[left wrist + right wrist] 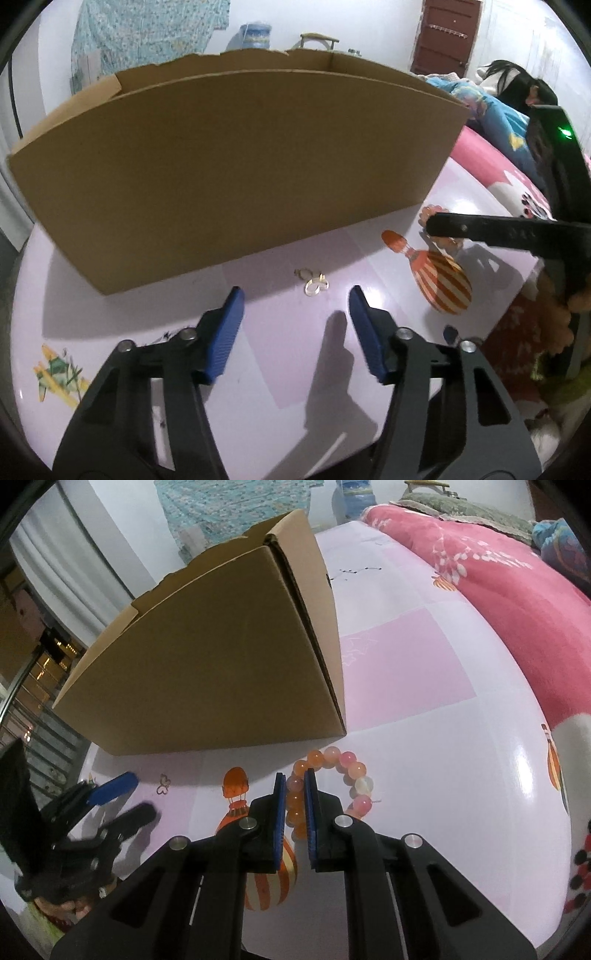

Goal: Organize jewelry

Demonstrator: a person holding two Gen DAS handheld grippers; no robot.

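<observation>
A small gold ring-like jewelry piece (313, 283) lies on the pale sheet just in front of the cardboard box (236, 166). My left gripper (295, 299) is open, its blue pads on either side of the piece, a little short of it. My right gripper (294, 784) is shut on a bead bracelet (332, 775) of orange and pink beads, gripping its left side on the sheet near the box's corner (340, 723). In the left wrist view the right gripper's black finger (480, 230) covers most of the bracelet (428, 212). The gold piece also shows in the right wrist view (162, 784).
The open-topped cardboard box stands on the bed. The sheet has printed orange balloon pictures (443, 284). A pink quilt (498, 602) lies to the right. A person lies at the far right (524, 92).
</observation>
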